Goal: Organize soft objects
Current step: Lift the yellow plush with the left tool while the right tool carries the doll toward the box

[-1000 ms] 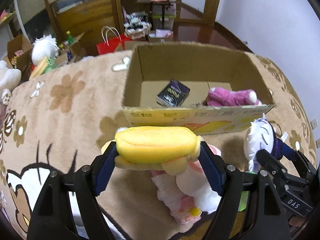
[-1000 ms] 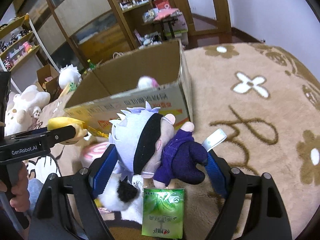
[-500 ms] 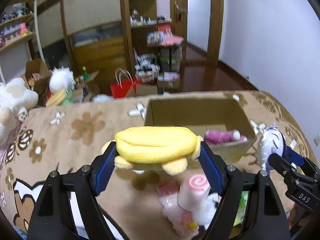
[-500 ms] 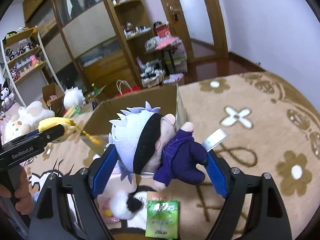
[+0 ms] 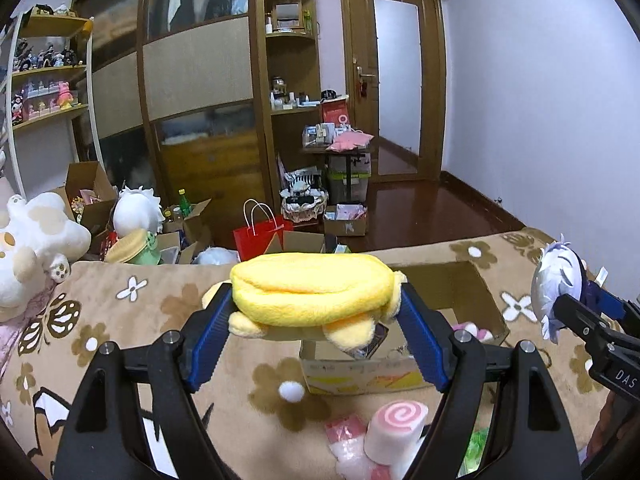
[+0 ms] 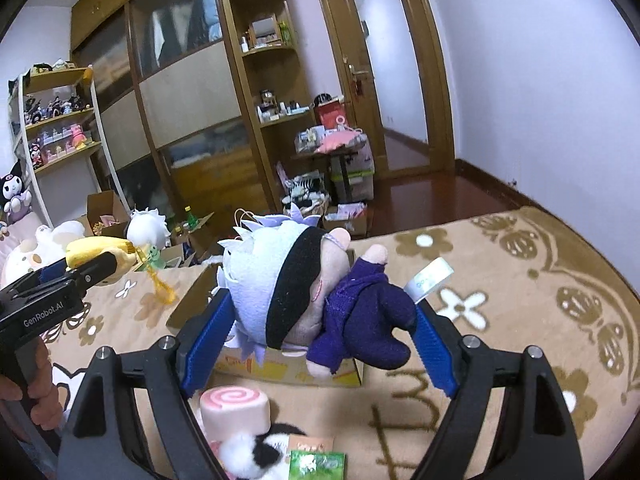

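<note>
My left gripper (image 5: 316, 336) is shut on a yellow plush toy (image 5: 312, 290) and holds it high above the blanket, in front of an open cardboard box (image 5: 468, 280). My right gripper (image 6: 320, 344) is shut on a white-haired doll in purple clothes (image 6: 304, 292), also held high above the box (image 6: 192, 300). The doll shows at the right edge of the left wrist view (image 5: 558, 280). The yellow plush shows at the left of the right wrist view (image 6: 96, 250). A pink plush (image 5: 472, 328) and a dark packet lie inside the box.
A pink-swirl roll plush (image 5: 396, 426) and a black-and-white plush (image 6: 252, 452) lie on the flowered blanket (image 6: 520, 280) below the grippers, beside a green packet (image 6: 316, 464). Shelves, boxes, a red bag (image 5: 260, 236) and more plush toys stand beyond the bed.
Both grippers have risen well above the blanket with their toys still held. The box now looks smaller and lower in both views.
</note>
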`<state>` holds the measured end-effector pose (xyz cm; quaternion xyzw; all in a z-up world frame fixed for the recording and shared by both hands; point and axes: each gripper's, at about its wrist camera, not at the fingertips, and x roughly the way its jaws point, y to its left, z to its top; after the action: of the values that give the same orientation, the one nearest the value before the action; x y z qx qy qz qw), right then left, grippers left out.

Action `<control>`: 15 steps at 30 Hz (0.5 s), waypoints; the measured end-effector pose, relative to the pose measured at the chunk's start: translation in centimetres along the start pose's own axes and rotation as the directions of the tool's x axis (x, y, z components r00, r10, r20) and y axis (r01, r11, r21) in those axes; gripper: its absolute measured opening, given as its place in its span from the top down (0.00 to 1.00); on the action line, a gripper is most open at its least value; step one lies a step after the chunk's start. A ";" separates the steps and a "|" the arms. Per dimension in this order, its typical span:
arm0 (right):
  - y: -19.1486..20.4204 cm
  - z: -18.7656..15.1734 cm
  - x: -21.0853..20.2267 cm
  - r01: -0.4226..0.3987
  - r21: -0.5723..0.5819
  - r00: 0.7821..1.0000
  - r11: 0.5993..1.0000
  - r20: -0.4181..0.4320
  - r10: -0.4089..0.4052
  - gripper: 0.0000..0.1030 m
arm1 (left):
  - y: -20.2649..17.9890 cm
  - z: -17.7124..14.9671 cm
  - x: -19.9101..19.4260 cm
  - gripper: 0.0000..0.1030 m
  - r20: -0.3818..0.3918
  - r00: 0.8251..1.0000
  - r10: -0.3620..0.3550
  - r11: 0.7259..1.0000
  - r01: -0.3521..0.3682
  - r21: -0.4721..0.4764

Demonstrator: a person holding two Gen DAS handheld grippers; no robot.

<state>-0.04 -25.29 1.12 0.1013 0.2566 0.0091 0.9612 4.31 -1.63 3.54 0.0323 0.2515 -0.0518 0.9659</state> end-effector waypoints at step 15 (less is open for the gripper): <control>1.2 2.7 1.3 0.029 -0.066 0.996 0.997 0.089 -0.023 0.13 | 0.5 1.1 2.0 0.23 0.092 0.996 0.016 0.999 -0.013 -0.030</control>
<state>2.49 -24.53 2.96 0.0659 0.2147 0.0006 0.9745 6.66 -1.43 3.50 0.0173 0.2069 -0.0427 0.9773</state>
